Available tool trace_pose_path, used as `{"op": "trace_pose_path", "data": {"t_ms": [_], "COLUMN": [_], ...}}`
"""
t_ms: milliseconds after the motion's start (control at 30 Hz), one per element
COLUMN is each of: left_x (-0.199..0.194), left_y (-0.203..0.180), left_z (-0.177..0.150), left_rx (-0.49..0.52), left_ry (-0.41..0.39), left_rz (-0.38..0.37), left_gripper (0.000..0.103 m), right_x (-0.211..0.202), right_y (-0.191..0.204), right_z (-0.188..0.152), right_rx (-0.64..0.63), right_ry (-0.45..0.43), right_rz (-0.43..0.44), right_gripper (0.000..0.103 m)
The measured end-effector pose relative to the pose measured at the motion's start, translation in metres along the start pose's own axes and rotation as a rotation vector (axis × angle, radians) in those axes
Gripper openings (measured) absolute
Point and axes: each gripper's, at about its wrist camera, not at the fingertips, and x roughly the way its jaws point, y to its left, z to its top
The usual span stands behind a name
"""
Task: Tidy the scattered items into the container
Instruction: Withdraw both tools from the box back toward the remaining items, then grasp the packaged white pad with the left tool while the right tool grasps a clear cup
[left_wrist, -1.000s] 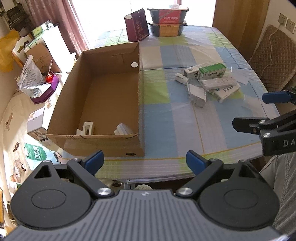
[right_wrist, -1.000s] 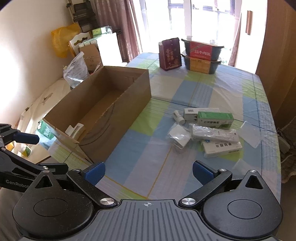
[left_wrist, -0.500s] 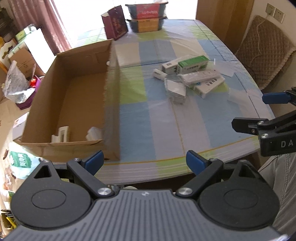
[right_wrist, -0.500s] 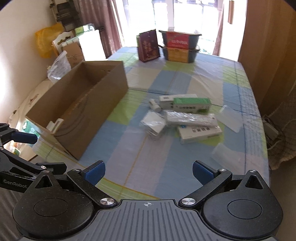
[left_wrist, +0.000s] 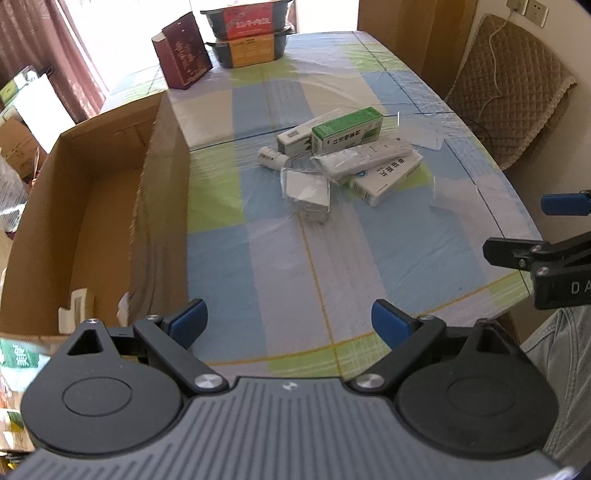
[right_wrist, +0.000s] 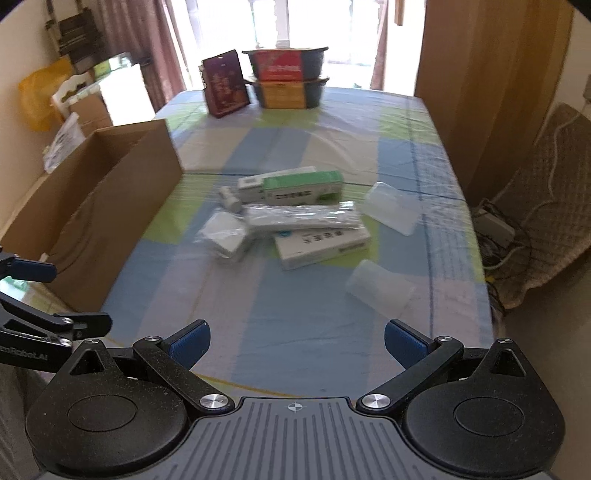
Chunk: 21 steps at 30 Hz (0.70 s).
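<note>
Holding both tools, left tool (left_wrist: 290, 321) and right tool (right_wrist: 295, 341), spread and empty, I face glossy rectangular cartons (right_wrist: 301, 188) mid-tabletop (right_wrist: 295, 314), beside the matte cardboard box (left_wrist: 92, 206).

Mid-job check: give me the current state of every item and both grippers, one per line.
Cardboard box: open-topped, a couple of white items inside.
Green carton: lying flat, in the pile.
White carton: lying flat, partly under the remote.
Bagged remote: lying across the pile.
Bagged white block: on the table, near edge of the pile.
Small bottle: on its side.
Two clear cups: tipped over, empty.
Left gripper: open, empty.
Right gripper: open, empty.
</note>
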Motion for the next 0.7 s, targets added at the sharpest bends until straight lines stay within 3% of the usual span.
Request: {"op": "trace_pose_path", "data": {"t_ms": [233, 533, 700], "left_x": [0.023, 0.062, 0.084], "left_y": [-0.005, 0.001, 0.001], "left_z": [0.012, 0.035, 0.047], "left_rx": [0.022, 0.02, 0.055], "left_ry": [-0.003, 0.001, 0.005], "left_rz": [-0.01, -0.021, -0.015], "left_gripper": [0.094, 0.092, 0.092], "right_x": [0.017, 0.077, 0.113], "right_y": [-0.039, -0.076, -0.093], "right_z": [0.001, 0.004, 0.007], "right_rx": [0.042, -0.123, -0.244], "right_ry": [0.0, -0.005, 0.006], "right_rz": [-0.068, -0.05, 0.014], "right_gripper": [0.103, 0.103, 0.103]}}
